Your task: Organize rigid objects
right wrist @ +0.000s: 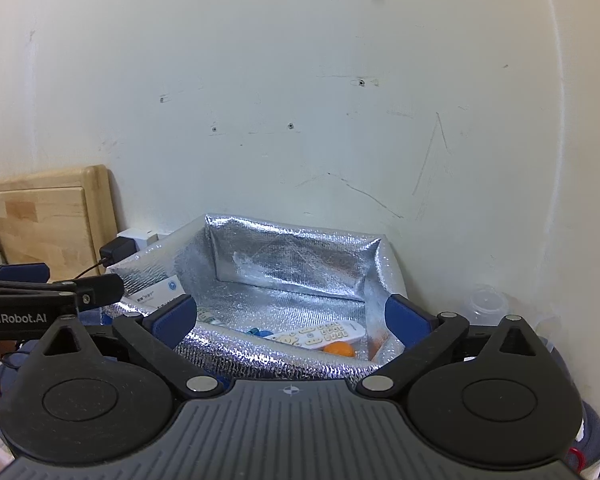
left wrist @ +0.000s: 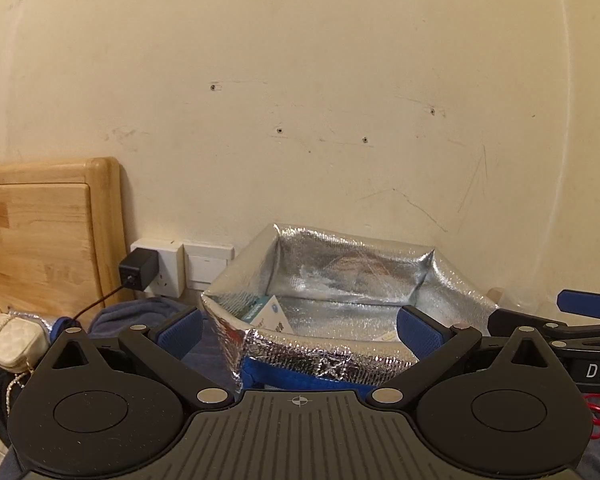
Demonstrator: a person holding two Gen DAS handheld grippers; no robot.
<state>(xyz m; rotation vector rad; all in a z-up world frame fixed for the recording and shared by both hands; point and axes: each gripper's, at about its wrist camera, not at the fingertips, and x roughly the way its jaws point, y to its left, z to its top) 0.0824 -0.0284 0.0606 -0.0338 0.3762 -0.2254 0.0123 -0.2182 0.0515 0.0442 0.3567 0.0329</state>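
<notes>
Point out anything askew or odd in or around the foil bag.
The foil bag sags open, its near rim crumpled and folded down. Inside, a white box leans tilted against the left wall, while the remote lies at a slant over an orange item. Nothing looks spilled or broken. Both tongs are open and empty.

The right gripper point(right wrist: 291, 322) is held with its blue fingers point(right wrist: 176, 318) spread wide and empty in front of an open foil-lined bag point(right wrist: 292, 264) set against the wall point(right wrist: 300, 80). Inside the bag a white remote control point(right wrist: 320, 334) is seen beside an orange object point(right wrist: 339, 348), with a white box point(right wrist: 156, 292) at its left side. The left gripper point(right wrist: 100, 282) is seen at the left edge, near a wooden board point(right wrist: 44, 216) and a black plug adapter point(right wrist: 118, 250).
</notes>
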